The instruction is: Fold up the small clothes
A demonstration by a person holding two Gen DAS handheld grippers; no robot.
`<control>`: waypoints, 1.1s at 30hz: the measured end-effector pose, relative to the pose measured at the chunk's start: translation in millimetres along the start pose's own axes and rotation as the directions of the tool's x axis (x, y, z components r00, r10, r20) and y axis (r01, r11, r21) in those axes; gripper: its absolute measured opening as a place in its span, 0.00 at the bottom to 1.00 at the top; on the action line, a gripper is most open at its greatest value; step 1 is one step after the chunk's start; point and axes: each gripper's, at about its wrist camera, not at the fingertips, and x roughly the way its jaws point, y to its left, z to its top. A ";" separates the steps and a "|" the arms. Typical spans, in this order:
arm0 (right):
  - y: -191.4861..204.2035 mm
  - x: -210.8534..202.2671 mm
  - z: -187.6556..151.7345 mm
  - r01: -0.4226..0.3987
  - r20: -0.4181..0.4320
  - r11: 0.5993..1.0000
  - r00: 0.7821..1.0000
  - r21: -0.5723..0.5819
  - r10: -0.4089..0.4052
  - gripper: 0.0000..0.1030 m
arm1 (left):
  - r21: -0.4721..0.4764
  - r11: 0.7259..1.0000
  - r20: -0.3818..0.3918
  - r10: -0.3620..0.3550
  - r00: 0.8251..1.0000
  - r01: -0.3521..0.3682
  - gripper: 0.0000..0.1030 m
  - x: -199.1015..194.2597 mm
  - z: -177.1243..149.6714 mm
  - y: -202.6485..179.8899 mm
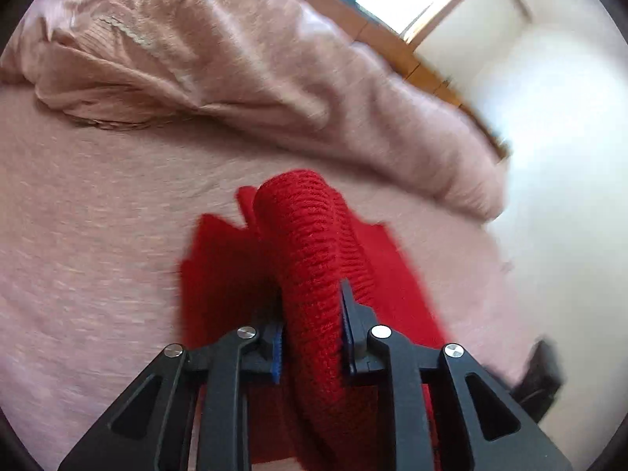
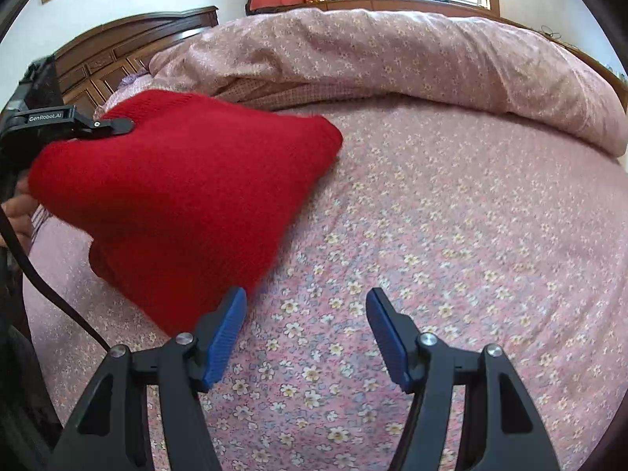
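Note:
A red knitted garment (image 1: 306, 235) is bunched into a thick ribbed fold that runs up between my left gripper's (image 1: 312, 325) blue pads, which are shut on it. The rest of it hangs and spreads below over the pink bed sheet (image 1: 98, 255). In the right wrist view the same red garment (image 2: 176, 196) is lifted at the left, with the left gripper (image 2: 114, 125) clamped on its upper edge. My right gripper (image 2: 306, 294) stands open just above the flowered sheet (image 2: 431, 235). Nothing is between its pads, and its left pad (image 2: 227, 325) is beside the garment's lower corner.
A rolled pink flowered duvet (image 2: 392, 59) lies across the far side of the bed. A dark wooden headboard (image 2: 117, 51) stands at the back left. A black cable (image 2: 39, 274) and a hand (image 2: 17, 212) are at the left edge. The bed's edge and pale floor (image 1: 549, 157) are to the right.

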 end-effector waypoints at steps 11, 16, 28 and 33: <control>12.7 2.6 -0.8 -0.065 0.037 0.998 0.997 0.021 0.064 0.61 | -0.110 0.976 -0.003 0.189 0.982 -0.188 0.33 -12.6 -16.4 50.2; 8.3 -6.5 8.5 -0.215 0.123 0.973 0.971 0.082 0.204 0.60 | -0.132 0.991 -0.080 0.000 0.997 -0.011 0.43 -29.7 -51.9 38.6; 33.9 -9.0 3.3 -0.266 0.128 0.964 0.957 0.021 0.261 0.56 | -0.356 0.918 -0.155 -0.241 0.958 0.173 0.52 -16.6 -65.1 51.8; 37.1 -7.5 4.2 -0.256 0.121 0.967 0.960 0.005 0.254 0.56 | -0.436 0.851 -0.150 -0.390 0.909 0.293 0.67 -17.2 -78.8 55.0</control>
